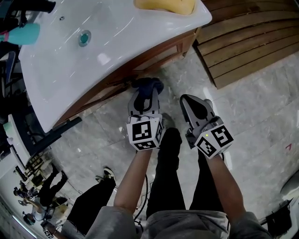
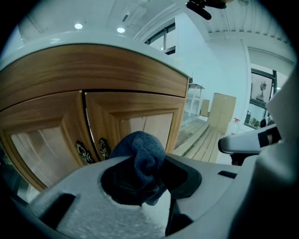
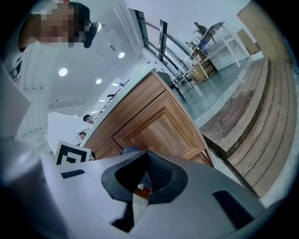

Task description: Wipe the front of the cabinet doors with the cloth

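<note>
A dark blue cloth [image 1: 148, 85] is bunched at the tip of my left gripper [image 1: 145, 95], which is shut on it. In the left gripper view the cloth [image 2: 142, 154] sticks up between the jaws, just short of the wooden cabinet doors [image 2: 140, 123] and next to their two ornate metal handles [image 2: 103, 148]. I cannot tell whether the cloth touches the wood. My right gripper [image 1: 189, 99] hangs beside it to the right, shut and empty, pointing at the cabinet's right corner [image 3: 159, 126]. A bit of the cloth [image 3: 128, 150] shows past its jaws.
A white sink basin [image 1: 93, 46] with a drain [image 1: 84, 37] overhangs the cabinet. A yellow object [image 1: 166, 4] lies on its far rim. A slatted wooden platform [image 1: 247, 42] lies on the marble floor [image 1: 261, 116] to the right. My legs stand below the grippers.
</note>
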